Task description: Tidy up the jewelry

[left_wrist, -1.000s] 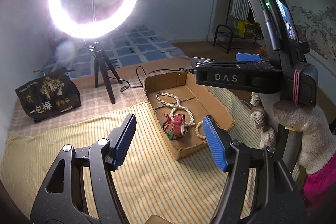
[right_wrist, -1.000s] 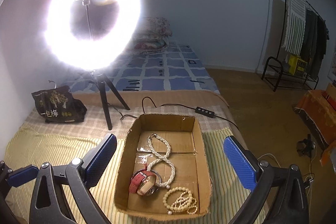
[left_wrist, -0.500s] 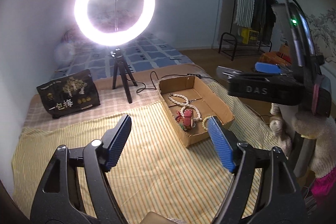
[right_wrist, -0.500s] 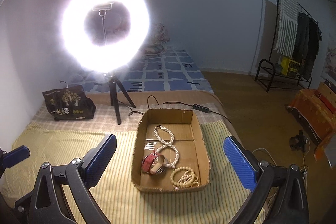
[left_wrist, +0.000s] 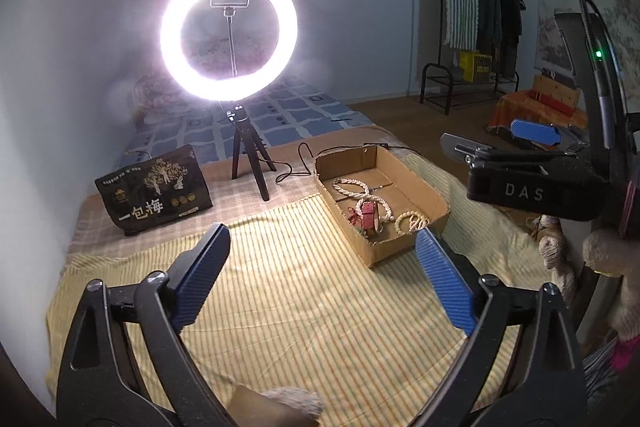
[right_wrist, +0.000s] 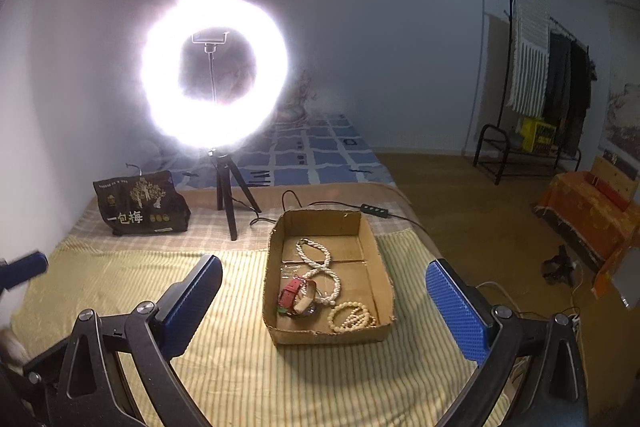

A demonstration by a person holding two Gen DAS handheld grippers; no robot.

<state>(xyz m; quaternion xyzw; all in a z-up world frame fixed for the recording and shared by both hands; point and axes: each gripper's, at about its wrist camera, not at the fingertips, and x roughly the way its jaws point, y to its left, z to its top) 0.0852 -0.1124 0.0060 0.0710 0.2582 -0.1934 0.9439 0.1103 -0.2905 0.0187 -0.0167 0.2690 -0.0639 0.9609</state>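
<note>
Both grippers hang over the striped cloth, nothing in either, and the jewelry lies in the box.

In the left wrist view the left gripper [left_wrist: 322,269] fills the bottom of the frame, its jaws opening wide with only the cloth [left_wrist: 280,307] showing between the blue pads. The right gripper [right_wrist: 324,301] sits at the bottom of the right wrist view with its jaws spread wide and empty; past the gap lies the box [right_wrist: 376,259], centre of that frame and right of centre in the left view. Inside the box a long pearl necklace [right_wrist: 320,263] loops from the far end toward the middle, a red-strapped watch [right_wrist: 294,295] lies at the near left, and a coiled bead bracelet [right_wrist: 352,315] sits at the near right. A ring light [right_wrist: 214,75] on a tripod glares at upper left, with a black bag [right_wrist: 140,205] to its lower left.
</note>
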